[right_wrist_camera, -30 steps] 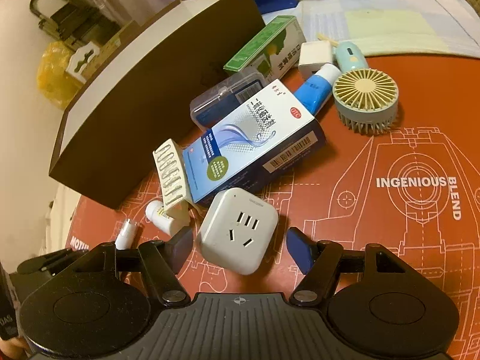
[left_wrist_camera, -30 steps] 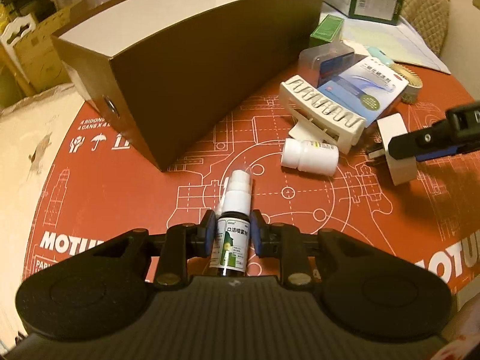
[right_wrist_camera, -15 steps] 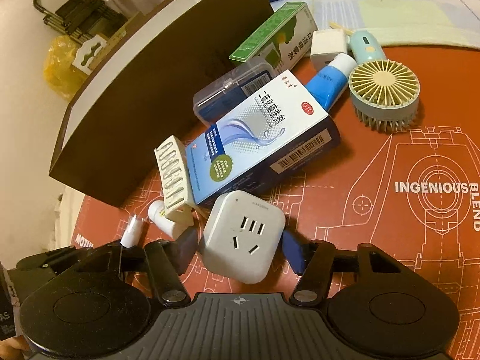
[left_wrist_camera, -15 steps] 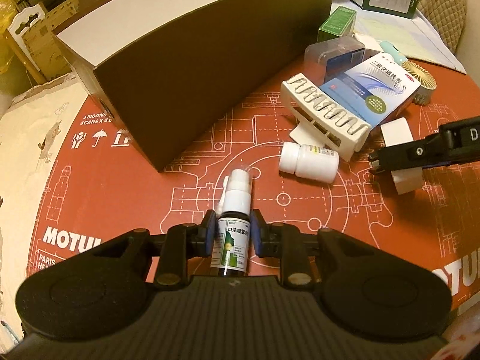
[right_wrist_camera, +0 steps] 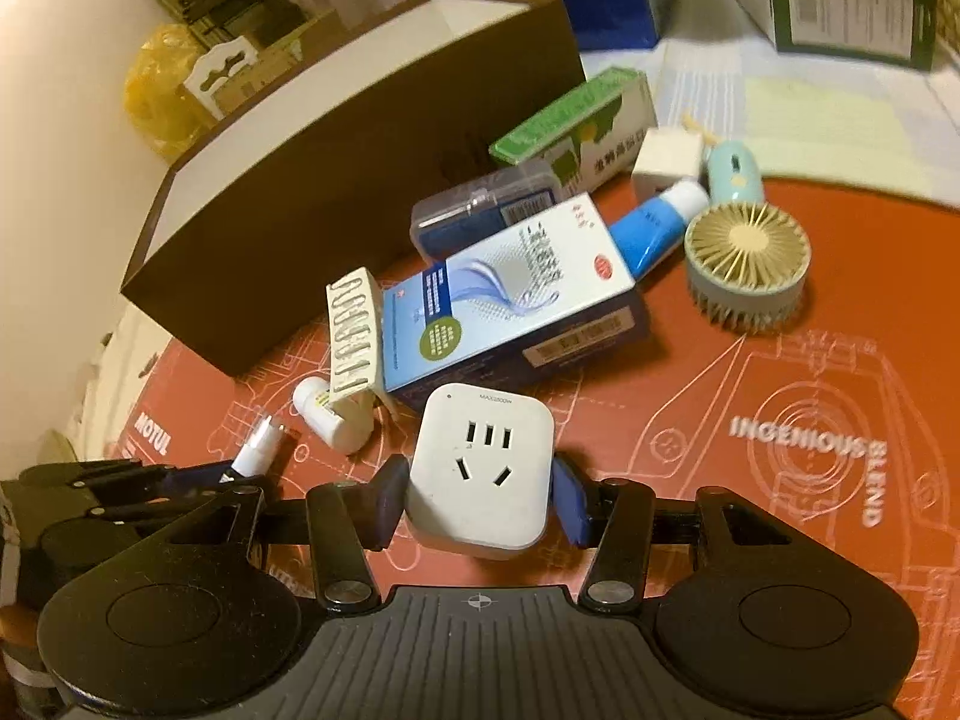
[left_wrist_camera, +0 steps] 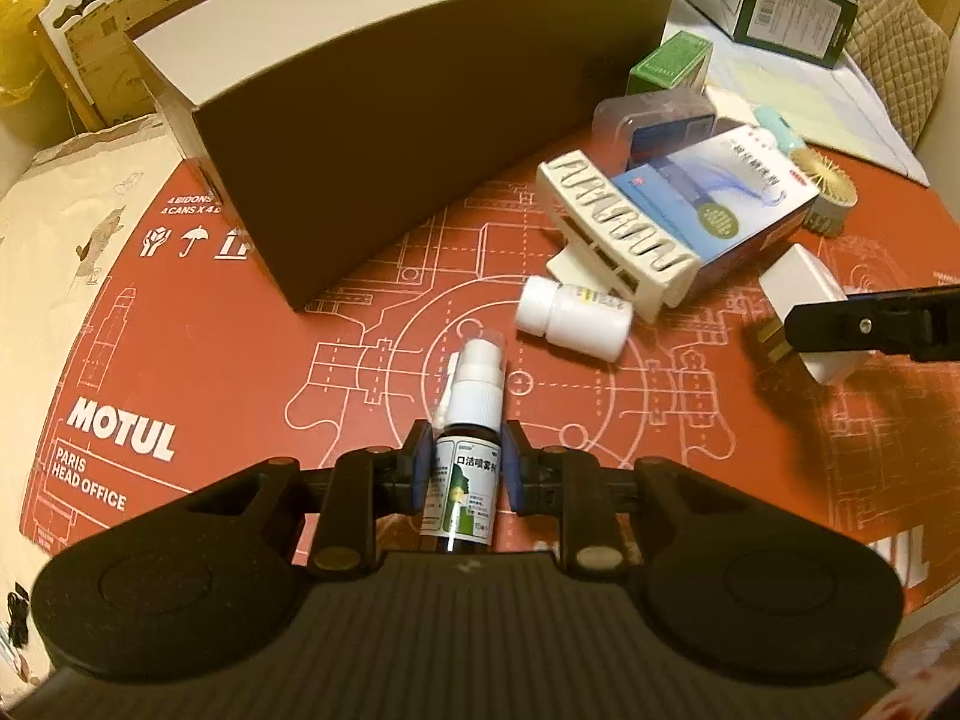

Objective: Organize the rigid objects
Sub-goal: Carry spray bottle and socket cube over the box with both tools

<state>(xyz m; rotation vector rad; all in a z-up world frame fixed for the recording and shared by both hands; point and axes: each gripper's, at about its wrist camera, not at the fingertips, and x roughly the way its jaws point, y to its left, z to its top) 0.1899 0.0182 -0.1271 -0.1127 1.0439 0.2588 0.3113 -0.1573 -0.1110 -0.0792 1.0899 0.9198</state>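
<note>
My left gripper (left_wrist_camera: 465, 462) is shut on a small dark spray bottle (left_wrist_camera: 468, 420) with a white nozzle and green label, held just above the red mat. In the right wrist view, the white square plug adapter (right_wrist_camera: 480, 468) sits between the blue pads of my right gripper (right_wrist_camera: 480, 495). Its jaws are closing, and both pads touch the adapter's sides. The left wrist view shows the same adapter (left_wrist_camera: 798, 282) tilted, prongs showing, with a right finger (left_wrist_camera: 870, 324) across it. The brown open box (left_wrist_camera: 420, 120) stands behind, white inside.
Loose on the red printed mat (left_wrist_camera: 180, 360) lie a white pill bottle (left_wrist_camera: 573, 318), a white ribbed holder (left_wrist_camera: 612, 234), a blue-and-white medicine box (right_wrist_camera: 510, 294), a clear case (right_wrist_camera: 480, 210), a blue tube (right_wrist_camera: 654, 222), a small fan (right_wrist_camera: 747, 264) and a green carton (right_wrist_camera: 576, 120).
The right jaws have closed from wide apart onto the adapter's sides, and that gripper has rolled a little. The left gripper keeps the spray bottle and has hardly moved.
</note>
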